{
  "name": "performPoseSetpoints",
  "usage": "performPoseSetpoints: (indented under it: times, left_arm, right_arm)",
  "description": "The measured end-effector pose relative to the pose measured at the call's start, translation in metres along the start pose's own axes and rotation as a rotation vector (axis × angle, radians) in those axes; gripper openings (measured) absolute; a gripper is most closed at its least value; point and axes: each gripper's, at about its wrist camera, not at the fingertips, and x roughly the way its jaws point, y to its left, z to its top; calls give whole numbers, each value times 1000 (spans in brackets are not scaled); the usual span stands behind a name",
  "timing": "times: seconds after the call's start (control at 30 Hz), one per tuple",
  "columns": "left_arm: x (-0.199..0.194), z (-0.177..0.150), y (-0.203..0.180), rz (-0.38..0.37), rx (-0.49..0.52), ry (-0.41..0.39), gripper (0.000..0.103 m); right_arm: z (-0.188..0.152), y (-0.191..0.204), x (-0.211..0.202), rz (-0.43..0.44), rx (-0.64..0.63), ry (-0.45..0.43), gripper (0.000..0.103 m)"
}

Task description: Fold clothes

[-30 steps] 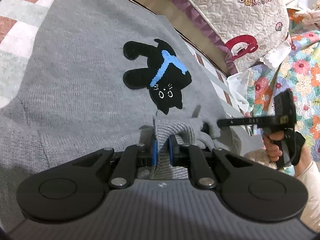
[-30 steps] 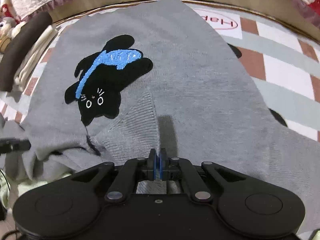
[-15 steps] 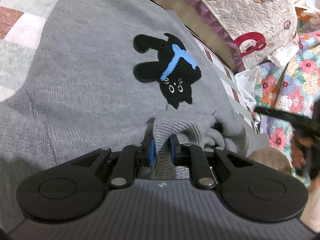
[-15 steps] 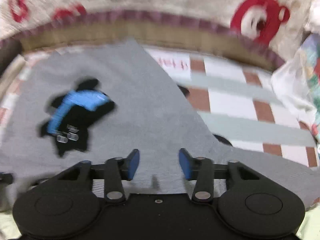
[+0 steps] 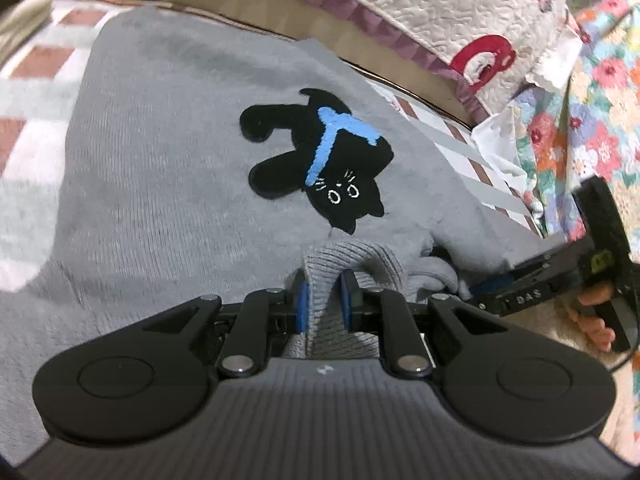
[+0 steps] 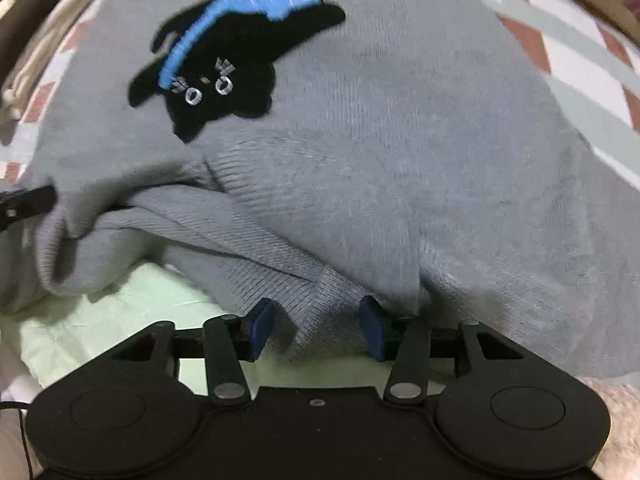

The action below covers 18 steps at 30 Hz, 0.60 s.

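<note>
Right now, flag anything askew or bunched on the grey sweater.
The grey sweater lies mostly flat, but its ribbed hem is bunched and lifted where the left tool pinches it. The right tool is open at the same edge.

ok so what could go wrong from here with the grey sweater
1. The right gripper is open with the ribbed edge of the grey sweater between its pads; if it closes off-centre it may catch only a thin fold and slip.
2. The left gripper is shut on a bunched piece of the knit; pulling from there could drag the body askew and skew the cat patch.
3. Loose folds near the neckline may get trapped in the fold.
</note>
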Motion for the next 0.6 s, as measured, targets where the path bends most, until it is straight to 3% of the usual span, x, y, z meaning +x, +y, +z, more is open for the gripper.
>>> performPoseSetpoints:
  times: [0.07,0.1,0.13,0.27,0.4,0.5,0.6]
  left_arm:
    - [-15,1,-10,-10,65,-35,33]
    - [-24,2,-14,-24,95,-46,40]
    - [-32,3,-18,-39,121,-52,43]
    - [-52,5,-33,-108,180,15,44]
    - [-39,5,-59,-172,270,147,46]
    - [-6,1,-79,-104,330,236,49]
    - [21,-5,-83,24,370,279,49]
  right_arm:
    - [0,11,4,-50,-102,19,45]
    - [-1,17,4,-95,-170,18,21]
    - [-3,20,2,-109,-220,18,10]
    - [-8,18,-25,-66,-340,29,7]
    - [-6,5,-67,-40,-360,8,6]
    - [-5,-5,-81,-44,-339,-16,6]
    - [-6,-9,-79,-47,-309,-25,6]
